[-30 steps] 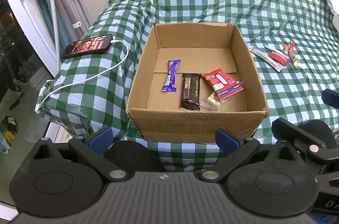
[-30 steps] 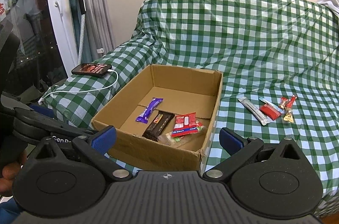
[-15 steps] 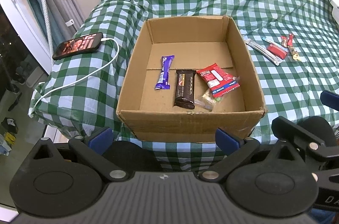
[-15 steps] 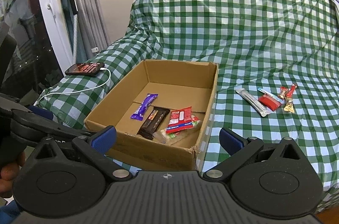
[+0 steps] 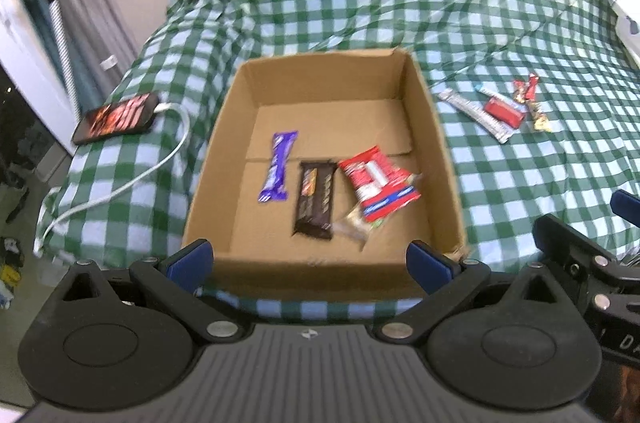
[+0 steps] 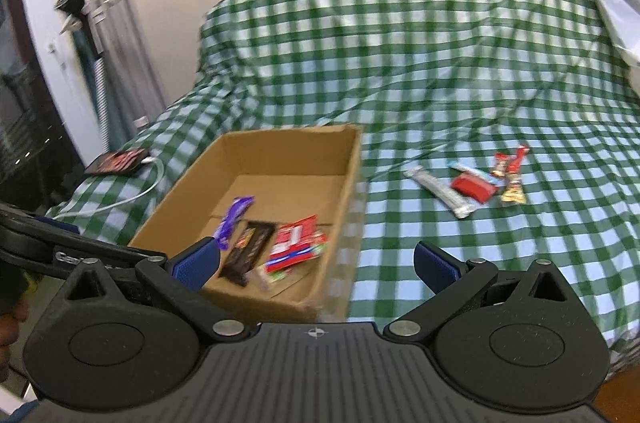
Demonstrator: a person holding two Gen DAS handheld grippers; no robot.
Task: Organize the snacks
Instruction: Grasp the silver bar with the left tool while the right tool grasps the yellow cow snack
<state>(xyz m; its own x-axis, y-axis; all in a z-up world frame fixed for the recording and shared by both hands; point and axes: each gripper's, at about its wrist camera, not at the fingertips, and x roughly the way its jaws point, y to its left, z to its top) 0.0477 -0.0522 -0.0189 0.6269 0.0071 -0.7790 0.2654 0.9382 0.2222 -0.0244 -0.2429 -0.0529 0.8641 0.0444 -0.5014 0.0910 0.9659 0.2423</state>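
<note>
Right wrist view first: your right claw (image 6: 316, 263) hangs wide open with nothing between its blue pads, low at the near edge of the bed, and straight ahead of its left pad sits the cardboard box (image 6: 352, 159), while the loose snacks lie ahead and off to the right. Left wrist view shows your left claw (image 5: 308, 265) equally spread and empty, squared up to the near wall of the box, with the box between it and those loose snacks. Inside the box you already have 3 clear items side by side, a purple bar (image 5: 279, 167), a dark brown bar (image 5: 316, 198) and a red packet (image 5: 378, 183), plus a clear wrapper tucked under the red one. Beyond the box's right wall, well apart from it on the checked bedcover (image 6: 400, 63), is the remaining cluster: a silver stick pack (image 6: 440, 191) nearest the box, then a red bar (image 6: 472, 187), with small red and gold wrapped sweets (image 6: 510, 179) at the far side. The silver pack's long axis runs diagonally, from far-left to near-right. Your right claw looks the nearer one, so I judge the reach is forward and right, with the jaws turned across that diagonal.
</note>
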